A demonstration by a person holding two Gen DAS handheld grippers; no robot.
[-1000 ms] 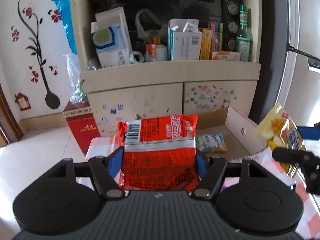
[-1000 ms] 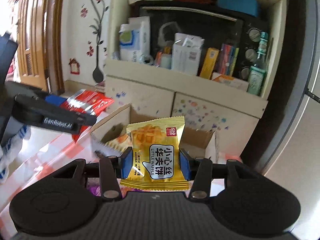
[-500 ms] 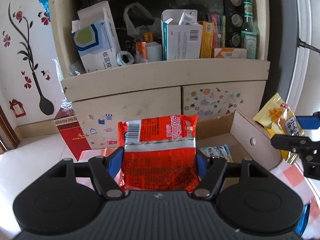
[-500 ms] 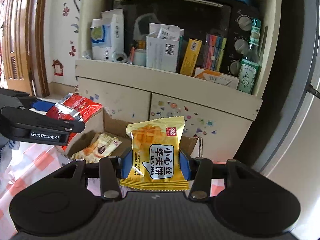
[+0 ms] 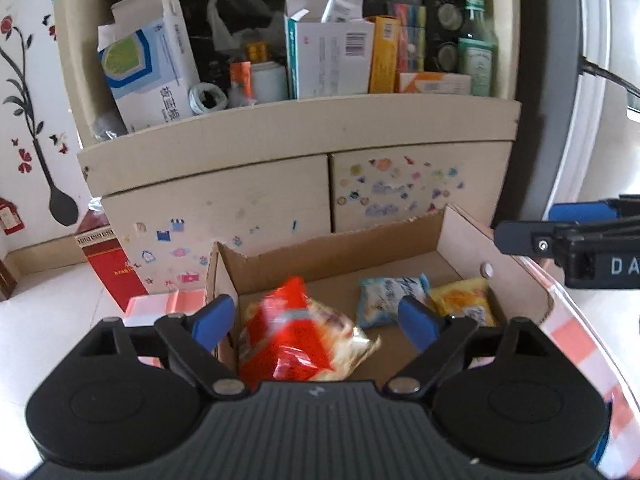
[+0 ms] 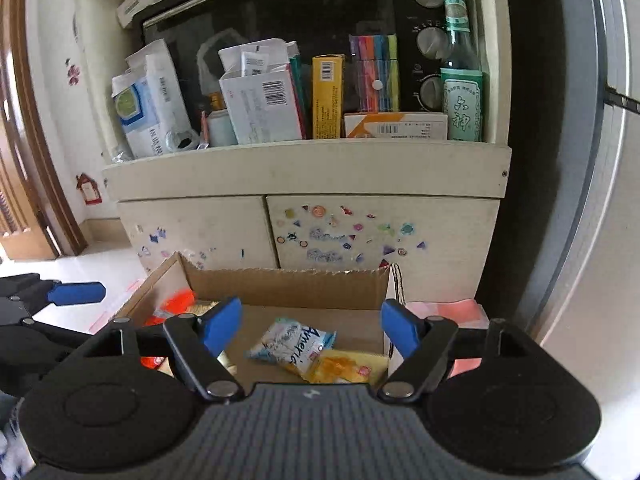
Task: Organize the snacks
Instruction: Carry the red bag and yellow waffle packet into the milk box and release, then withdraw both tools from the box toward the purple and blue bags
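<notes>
An open cardboard box (image 5: 340, 252) (image 6: 280, 284) sits just below both grippers. My left gripper (image 5: 316, 322) hangs over its left half with jaws opening; the red snack packet (image 5: 292, 344) is blurred, loose below the pads, inside the box. Over the box's right half, my right gripper (image 6: 310, 326) has jaws opening with nothing between the pads. The yellow waffle packet (image 6: 344, 366) (image 5: 460, 304) lies on the box floor beside a blue-white packet (image 6: 292, 342) (image 5: 390, 292). Each gripper shows in the other's view, the right gripper (image 5: 560, 236) and the left gripper (image 6: 60, 294).
Behind the box stands a cream cabinet (image 6: 304, 176) whose shelf is crowded with cartons, a green bottle (image 6: 460, 80) and a black oven. A red carton (image 5: 108, 264) stands on the floor at left. A pink checked cloth (image 5: 580, 332) covers the table under the box.
Both grippers moved in over the box and opened. The red packet left the left pads and the yellow waffle packet left the right pads; both are now in the box.
</notes>
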